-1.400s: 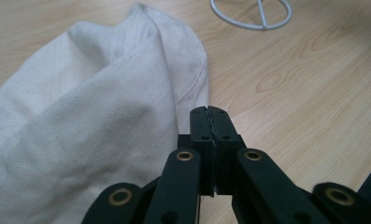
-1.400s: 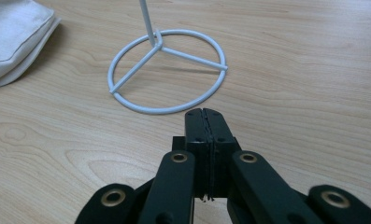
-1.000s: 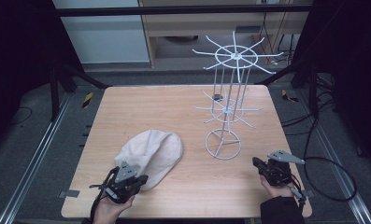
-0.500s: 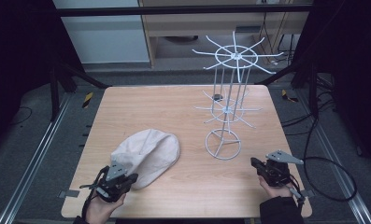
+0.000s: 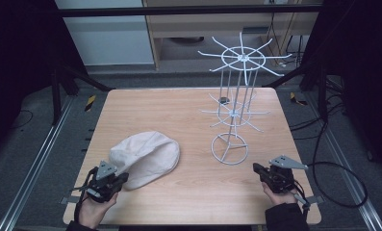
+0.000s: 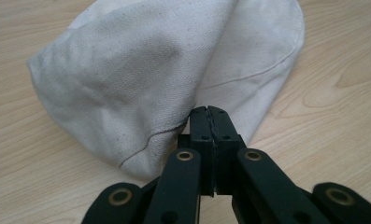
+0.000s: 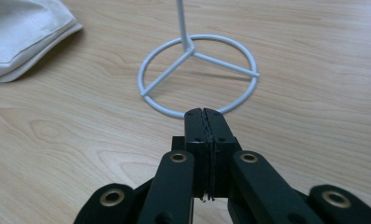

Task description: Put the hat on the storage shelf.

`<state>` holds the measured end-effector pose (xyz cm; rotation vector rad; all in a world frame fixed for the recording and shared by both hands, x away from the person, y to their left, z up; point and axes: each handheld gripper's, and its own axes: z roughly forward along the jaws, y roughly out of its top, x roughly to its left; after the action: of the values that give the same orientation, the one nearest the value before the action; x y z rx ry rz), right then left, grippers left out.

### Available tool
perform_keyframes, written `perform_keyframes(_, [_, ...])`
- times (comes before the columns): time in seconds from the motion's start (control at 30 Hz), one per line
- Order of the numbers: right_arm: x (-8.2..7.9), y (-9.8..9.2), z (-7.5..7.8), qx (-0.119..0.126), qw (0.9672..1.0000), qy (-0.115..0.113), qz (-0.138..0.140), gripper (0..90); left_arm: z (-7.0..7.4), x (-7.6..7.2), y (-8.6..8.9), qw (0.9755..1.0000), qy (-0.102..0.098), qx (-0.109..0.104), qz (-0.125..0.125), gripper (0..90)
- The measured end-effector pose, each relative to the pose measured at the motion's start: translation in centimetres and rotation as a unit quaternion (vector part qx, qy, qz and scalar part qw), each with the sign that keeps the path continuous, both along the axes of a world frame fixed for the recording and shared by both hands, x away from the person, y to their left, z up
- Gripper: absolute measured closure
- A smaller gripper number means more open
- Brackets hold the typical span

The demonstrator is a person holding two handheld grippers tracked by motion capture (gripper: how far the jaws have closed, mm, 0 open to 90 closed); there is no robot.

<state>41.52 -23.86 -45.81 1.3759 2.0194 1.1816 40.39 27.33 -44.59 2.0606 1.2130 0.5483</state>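
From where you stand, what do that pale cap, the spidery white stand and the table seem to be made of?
The cap looks like off-white woven cotton or canvas: a fine matte weave, stitched seams, soft folds. The stand seems to be thin metal wire with a smooth white coating, judging by its rigid thin rods joined at the base ring. The table shows light wood grain, possibly a printed laminate.

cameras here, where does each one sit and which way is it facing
High view: above the person's side, facing forward and down on the table; both hands, left gripper, right gripper.
Left gripper view: rides that gripper, jaws closed, facing the cap.
Right gripper view: jaws closed, facing the wire rack.
Shared: cap, tabletop.
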Motion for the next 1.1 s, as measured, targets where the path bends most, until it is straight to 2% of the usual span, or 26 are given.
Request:
perform_keyframes(0.27, [0.0,2.0,0.4,0.003,0.9995,-0.003,0.032,89.5,-0.2,0.5,0.7,0.9998,-0.005,0.002,0.02,89.3])
perform_keyframes(0.47, [0.5,4.6,1.0,-0.001,0.998,-0.012,0.061,89.6,-0.1,0.5,1.2,0.9994,-0.008,-0.001,0.033,88.0])
perform_keyframes(0.63, [1.3,7.7,1.9,-0.002,0.9953,-0.019,0.095,89.8,0.1,0.3,1.6,0.9991,-0.009,-0.007,0.04,89.0])
perform_keyframes(0.83, [2.9,12.7,2.6,0.002,0.9908,-0.025,0.133,90.0,0.1,0.3,1.9,0.999,-0.008,-0.005,0.044,89.2])
perform_keyframes(0.97, [4.3,15.8,3.0,0.003,0.9899,-0.029,0.139,90.0,0.0,0.4,2.2,0.9988,-0.009,-0.004,0.049,89.2])
perform_keyframes(1.1, [5.9,18.1,3.2,0.014,0.9898,-0.034,0.137,90.0,-0.2,0.5,2.4,0.9986,-0.008,-0.005,0.051,89.2])
